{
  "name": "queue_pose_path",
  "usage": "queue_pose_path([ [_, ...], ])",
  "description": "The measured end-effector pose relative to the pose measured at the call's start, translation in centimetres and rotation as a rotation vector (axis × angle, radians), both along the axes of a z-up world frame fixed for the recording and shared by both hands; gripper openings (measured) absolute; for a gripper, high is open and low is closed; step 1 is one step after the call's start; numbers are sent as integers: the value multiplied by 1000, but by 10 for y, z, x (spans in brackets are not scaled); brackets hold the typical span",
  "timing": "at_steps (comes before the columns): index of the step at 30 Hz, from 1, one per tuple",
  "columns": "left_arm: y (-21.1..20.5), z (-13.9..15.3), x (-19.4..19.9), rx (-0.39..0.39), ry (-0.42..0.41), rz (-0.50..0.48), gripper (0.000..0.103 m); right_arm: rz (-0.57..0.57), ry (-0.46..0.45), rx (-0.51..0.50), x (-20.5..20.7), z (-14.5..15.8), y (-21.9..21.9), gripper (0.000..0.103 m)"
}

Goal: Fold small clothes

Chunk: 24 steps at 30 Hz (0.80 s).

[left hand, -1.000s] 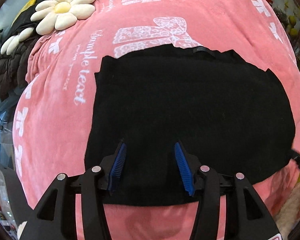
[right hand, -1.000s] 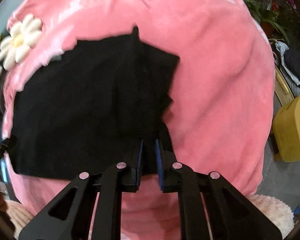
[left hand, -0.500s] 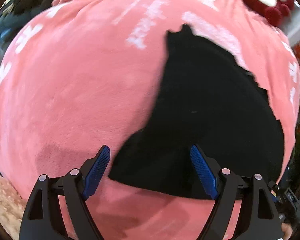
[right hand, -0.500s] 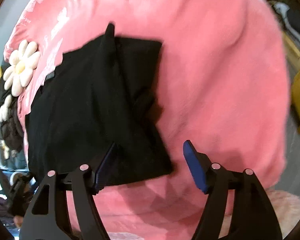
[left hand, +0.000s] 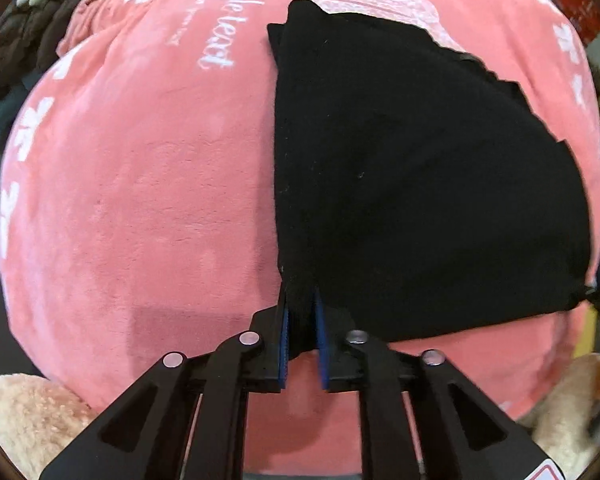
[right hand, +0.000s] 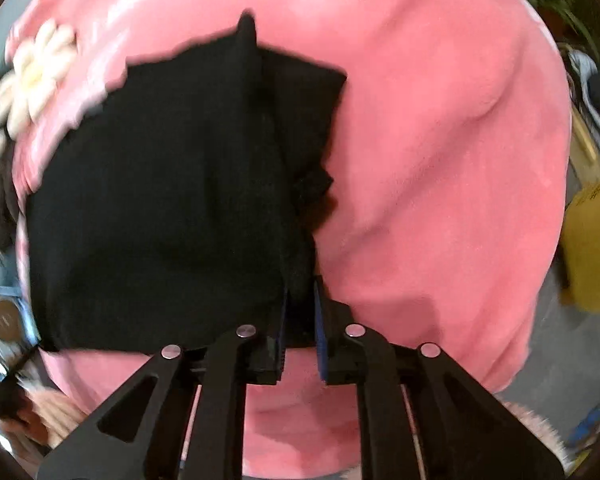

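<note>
Black garment [left hand: 420,184] pinched by both tools (just closed).

blur: daisy cushion [right hand: 32,80] smeared | cut off: yellow box [right hand: 596,244] at right edge | hidden: black garment [left hand: 420,184] folds unreadable

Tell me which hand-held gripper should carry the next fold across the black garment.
Probably left. The left hand-held gripper pinches a clean, straight side edge of the black garment; its jaws just closed. The right hand-held gripper also just closed, on the bunched, uneven side.
</note>
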<state>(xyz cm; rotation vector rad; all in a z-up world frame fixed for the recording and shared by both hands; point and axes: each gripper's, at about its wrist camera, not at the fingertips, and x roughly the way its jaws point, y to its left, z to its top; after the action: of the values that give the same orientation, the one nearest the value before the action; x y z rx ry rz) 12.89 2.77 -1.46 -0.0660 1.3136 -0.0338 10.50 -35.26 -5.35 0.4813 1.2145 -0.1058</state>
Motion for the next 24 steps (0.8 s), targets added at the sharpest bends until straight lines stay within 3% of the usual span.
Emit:
queue_pose_path([
  [1,-1,2,-1,6,-12,1,19,-16,-30,-10,-1,6,-2,34],
  [2,1,3,-5,16,-18,-1,28,-35,-65,-28,0,12,-3,59],
  [3,1,7,-6,37,-32,-3,31,-35,-77,-32,1,13,-4,64],
  [6,-7,23,-5,61,-81,-17,34,-51,-83,-4,14,7,-14,63],
  [10,-27,45,-3,80,-162,-47,55,-102,-99,69,29,-8,-19,67],
  [16,-58,45,7,102,-180,-79,60,-106,-158,20,3,0,-23,67],
  [19,-42,38,16,0,-145,-8,69,-73,-143,11,-6,1,-13,70],
  [21,-26,26,20,-46,-112,67,69,-64,-134,9,-8,0,-9,71],
  [24,1,11,22,-12,-98,165,69,-50,-106,-4,-7,-5,-4,72],
])
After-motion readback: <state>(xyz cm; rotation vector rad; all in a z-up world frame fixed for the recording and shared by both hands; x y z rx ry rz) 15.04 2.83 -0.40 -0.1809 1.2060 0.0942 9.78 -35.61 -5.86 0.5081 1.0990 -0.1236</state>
